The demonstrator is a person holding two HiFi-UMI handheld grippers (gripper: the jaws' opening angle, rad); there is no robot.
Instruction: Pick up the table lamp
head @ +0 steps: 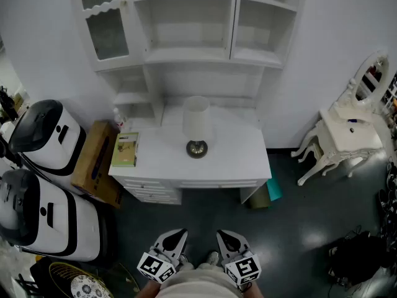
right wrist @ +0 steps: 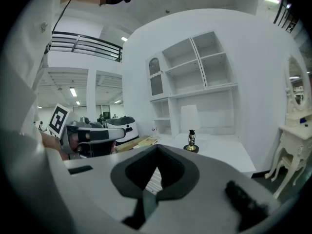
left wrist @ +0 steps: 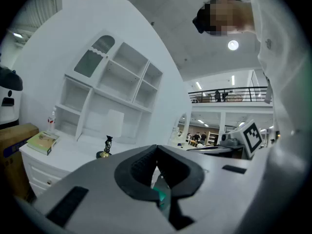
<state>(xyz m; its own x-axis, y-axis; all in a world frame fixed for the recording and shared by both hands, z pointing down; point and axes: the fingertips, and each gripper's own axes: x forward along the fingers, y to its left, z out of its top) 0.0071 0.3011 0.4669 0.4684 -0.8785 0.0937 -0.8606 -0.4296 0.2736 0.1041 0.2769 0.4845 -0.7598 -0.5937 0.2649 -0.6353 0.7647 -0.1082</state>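
Looking ahead, I see the white-shade table lamp with dark round base point(head: 196, 121) upright, well in front of my closed, empty left claw point(head: 179, 234) and right claw point(head: 223, 234), about midway between them, I think.

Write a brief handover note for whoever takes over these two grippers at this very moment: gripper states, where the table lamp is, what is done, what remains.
Left gripper: shut, empty, held low near the body.
Right gripper: shut, empty, beside the left one.
Table lamp: upright near the middle of the white desk, in front of the shelf unit. A green book lies to its left, apart from it.
Done: nothing yet; the lamp is untouched and both grippers are well short of the desk.
Left: step up to the desk, open a gripper, close it on the lamp and lift.
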